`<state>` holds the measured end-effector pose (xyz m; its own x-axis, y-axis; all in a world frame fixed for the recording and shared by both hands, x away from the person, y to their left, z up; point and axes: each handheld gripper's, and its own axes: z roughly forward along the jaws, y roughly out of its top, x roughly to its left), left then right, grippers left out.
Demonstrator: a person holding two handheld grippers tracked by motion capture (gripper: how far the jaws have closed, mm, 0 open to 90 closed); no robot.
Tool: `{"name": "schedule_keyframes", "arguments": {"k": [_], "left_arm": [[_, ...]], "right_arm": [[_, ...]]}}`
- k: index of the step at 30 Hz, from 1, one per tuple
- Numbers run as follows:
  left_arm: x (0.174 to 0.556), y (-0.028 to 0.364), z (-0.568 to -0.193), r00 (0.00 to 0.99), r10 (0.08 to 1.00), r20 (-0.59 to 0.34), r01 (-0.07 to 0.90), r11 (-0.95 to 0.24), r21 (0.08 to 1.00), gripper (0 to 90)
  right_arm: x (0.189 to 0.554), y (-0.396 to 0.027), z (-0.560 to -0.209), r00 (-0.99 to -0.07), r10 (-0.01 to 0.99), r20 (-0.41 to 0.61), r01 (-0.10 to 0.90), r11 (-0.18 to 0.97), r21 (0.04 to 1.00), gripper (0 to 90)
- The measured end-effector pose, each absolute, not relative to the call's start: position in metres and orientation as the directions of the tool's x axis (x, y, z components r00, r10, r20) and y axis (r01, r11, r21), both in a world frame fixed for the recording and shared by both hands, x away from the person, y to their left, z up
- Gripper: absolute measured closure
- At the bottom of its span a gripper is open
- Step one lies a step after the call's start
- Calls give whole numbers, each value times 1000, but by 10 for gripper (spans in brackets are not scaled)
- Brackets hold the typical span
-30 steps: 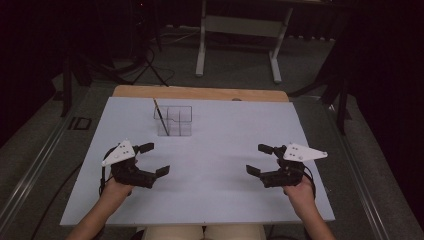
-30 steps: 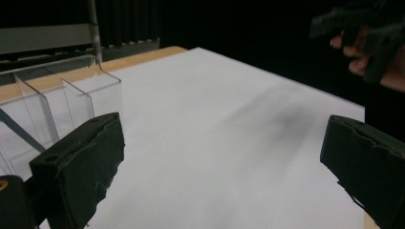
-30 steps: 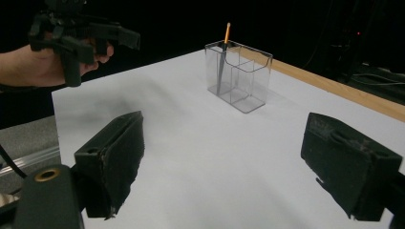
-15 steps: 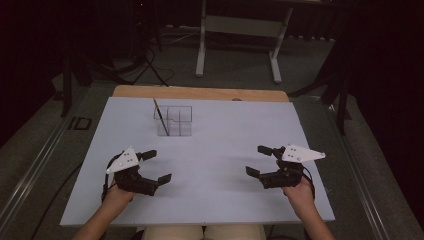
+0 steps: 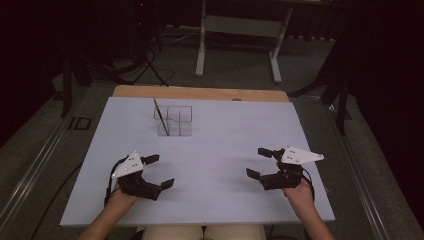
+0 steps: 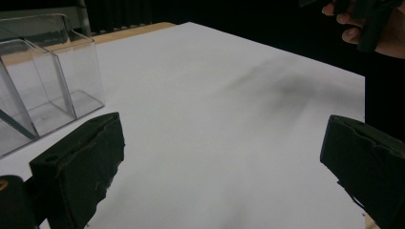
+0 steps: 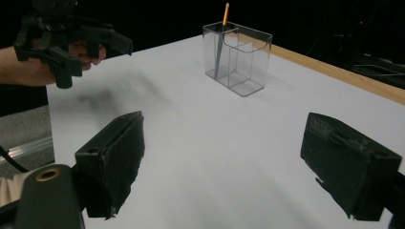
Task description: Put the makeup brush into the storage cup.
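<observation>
High view: my left gripper (image 5: 156, 171) and right gripper (image 5: 259, 163), jaws spread, empty, near edge. Far-left clear organizer (image 5: 173, 121) holds one pencil (image 5: 160, 116); approach squarely.

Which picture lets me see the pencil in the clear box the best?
The right gripper view: the pencil stands leaning in the clear box, with its orange top poking above the rim. The high view shows it small and dark, slanting in the box's left end. The left gripper view catches just a dim sliver through the box wall.
</observation>
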<state>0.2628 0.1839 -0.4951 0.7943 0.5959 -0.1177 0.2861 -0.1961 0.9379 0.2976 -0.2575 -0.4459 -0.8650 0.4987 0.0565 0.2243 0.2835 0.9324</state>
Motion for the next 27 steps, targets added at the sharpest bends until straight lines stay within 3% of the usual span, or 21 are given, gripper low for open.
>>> {"name": "schedule_keyframes", "arguments": {"k": [27], "left_arm": [[262, 184, -499, 797, 597, -96, 269, -207, 941, 22]], "right_arm": [[304, -262, -466, -858, 511, 58, 251, 318, 914, 151]]}}
